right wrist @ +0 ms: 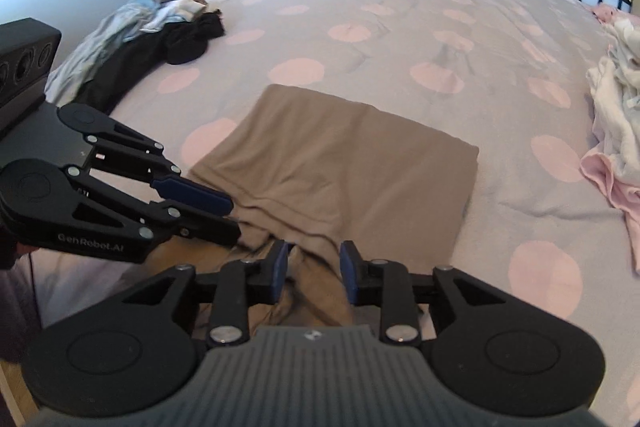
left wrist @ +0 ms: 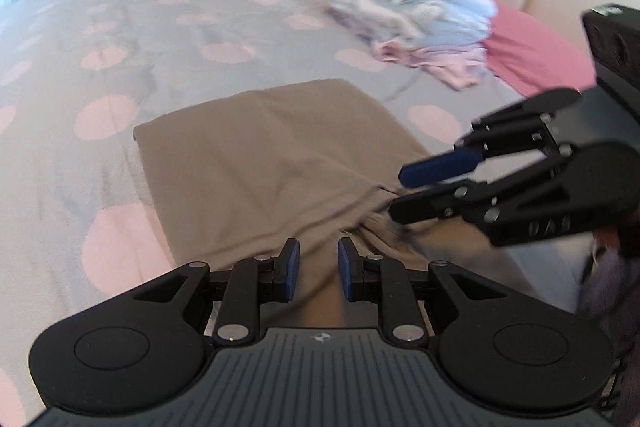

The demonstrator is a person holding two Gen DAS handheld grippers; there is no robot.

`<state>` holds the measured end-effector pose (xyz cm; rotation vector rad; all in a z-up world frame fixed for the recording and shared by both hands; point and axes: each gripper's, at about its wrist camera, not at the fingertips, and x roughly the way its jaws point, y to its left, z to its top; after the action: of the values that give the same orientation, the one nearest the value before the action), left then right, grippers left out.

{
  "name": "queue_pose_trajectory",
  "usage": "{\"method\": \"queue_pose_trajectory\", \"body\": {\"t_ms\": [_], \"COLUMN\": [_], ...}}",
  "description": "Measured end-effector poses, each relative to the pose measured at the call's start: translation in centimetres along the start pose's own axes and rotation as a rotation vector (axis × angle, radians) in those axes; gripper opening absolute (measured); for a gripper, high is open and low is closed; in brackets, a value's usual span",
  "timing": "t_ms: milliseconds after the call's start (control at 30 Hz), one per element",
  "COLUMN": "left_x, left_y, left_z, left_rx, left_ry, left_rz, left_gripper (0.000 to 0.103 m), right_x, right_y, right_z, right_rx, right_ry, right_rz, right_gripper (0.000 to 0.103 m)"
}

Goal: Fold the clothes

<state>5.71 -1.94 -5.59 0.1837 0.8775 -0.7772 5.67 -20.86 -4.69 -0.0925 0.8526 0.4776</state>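
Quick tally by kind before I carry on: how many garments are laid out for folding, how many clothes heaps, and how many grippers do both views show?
Brown garment laid out on the spotted bedspread: 1
Clothes heaps: 2, the dark pile and the pink and white pile
Grippers: 2, left gripper and right gripper, both open
Total: 5

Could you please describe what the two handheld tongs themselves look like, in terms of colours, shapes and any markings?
Both the left tongs and the right tongs are matte black linkage arms with silver rivets, ending in blue fingertip pads. Each has two round black discs flanking a ribbed grey plate carrying a small round emblem. White "GenRobot.AI" lettering marks the left one's side. No cables or sleeves are clearly visible.
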Motion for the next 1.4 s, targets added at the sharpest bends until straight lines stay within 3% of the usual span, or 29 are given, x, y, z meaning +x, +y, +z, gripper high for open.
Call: {"method": "queue_pose_trajectory", "body": {"t_ms": [133, 200, 267, 333, 400, 533, 800, 933, 1167, 1333, 1400], "left_x": [-2.8, -4.2, -5.3, -6.1, -6.7, -7.1, -5.7, -4.7, -4.1, -4.1, -4.2], "left_y": [-2.6, -4.2, -5.7, -7.1, -8.6, -11.3, -14.1, -13.8, -12.5, -11.5, -11.0], "left_z": [-1.2, -2.1, -3.2, -4.6, -6.1, -9.4, -13.6, -14.6, -14.2, -13.0, -12.6], "left_rx": [0.102, 0.169, 0.224, 0.262, 0.300, 0.424, 0.673, 0.718, 0.671, 0.592, 0.562], "left_ry": [-0.014, -0.016, -0.020, -0.017, -0.002, 0.049, 0.129, 0.174, 0.186, 0.189, 0.185], "left_rz": [0.005, 0.010, 0.019, 0.024, 0.036, 0.052, 0.116, 0.130, 0.089, 0.074, 0.074], "left_gripper": [0.018, 0.024, 0.030, 0.036, 0.038, 0.039, 0.043, 0.043, 0.043, 0.022, 0.012], "right_x": [-2.8, -4.2, -5.3, -6.4, -7.3, -8.6, -8.3, -7.4, -6.4, -6.3, -6.6], "right_y": [1.6, 2.9, 4.2, 5.4, 6.4, 8.6, 11.1, 10.5, 9.6, 9.2, 9.0], "right_z": [-1.5, -2.5, -3.6, -4.9, -6.4, -9.5, -14.8, -15.5, -15.4, -15.0, -14.6], "right_rx": [-0.072, -0.128, -0.182, -0.220, -0.259, -0.335, -0.551, -0.557, -0.569, -0.589, -0.566], "right_ry": [0.006, 0.011, 0.016, 0.021, 0.032, 0.069, 0.165, 0.195, 0.194, 0.201, 0.194], "right_rz": [0.012, 0.013, 0.015, 0.016, 0.021, 0.019, -0.070, -0.079, -0.084, -0.080, -0.089], "right_gripper": [0.034, 0.043, 0.044, 0.052, 0.067, 0.069, 0.069, 0.066, 0.046, 0.034, 0.018]}}
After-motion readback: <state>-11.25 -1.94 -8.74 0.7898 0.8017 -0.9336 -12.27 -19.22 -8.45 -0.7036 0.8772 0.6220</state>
